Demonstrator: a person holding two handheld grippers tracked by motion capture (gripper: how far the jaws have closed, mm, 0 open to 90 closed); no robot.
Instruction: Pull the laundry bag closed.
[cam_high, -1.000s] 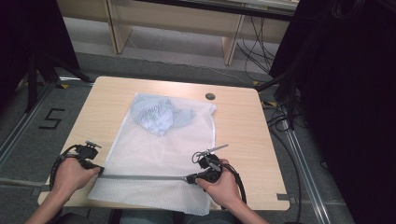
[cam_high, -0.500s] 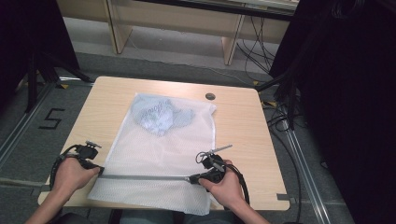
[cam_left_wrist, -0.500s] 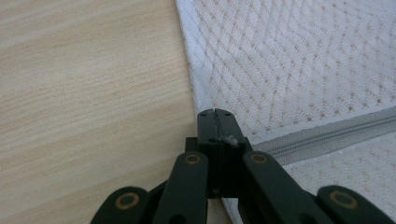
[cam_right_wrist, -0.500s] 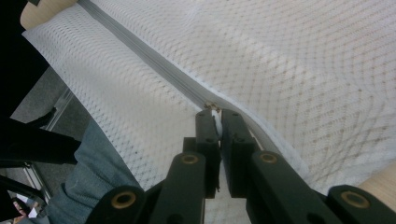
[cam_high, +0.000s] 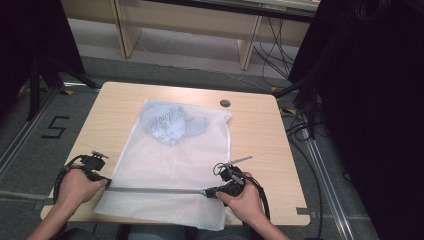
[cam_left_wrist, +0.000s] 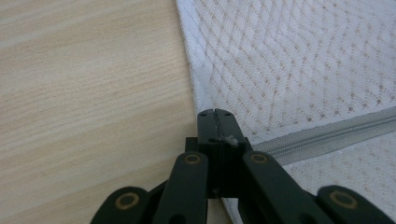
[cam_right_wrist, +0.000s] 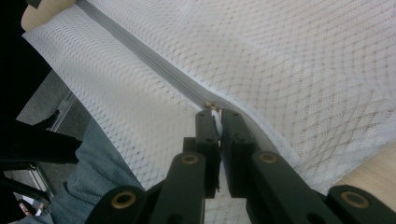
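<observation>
Mesh bag (cam_high: 170, 175): laid flat at centre frame on worktop (cam_high: 260, 135), bluish garment (cam_high: 172, 122) inside.
Left gripper (cam_high: 105, 181): clamped on bag's edge beside zipper (cam_high: 155, 190).
Right gripper (cam_high: 207, 191): clamped on zipper pull (cam_right_wrist: 214, 110), lower centre.

High cam above, looking fwd/down on table (cam_high: 125, 100), both gripper cams close-up — sharing mesh bag (cam_high: 165, 170) zipper (cam_left_wrist: 327, 133).

A light wooden desk (cam_high: 260, 145) fills the centre of the frame, with a small dark round cap (cam_high: 225, 103) near its upper right. On the grey floor at left is a painted number 5 (cam_high: 56, 127). Black cables (cam_high: 300, 125) trail at right.
</observation>
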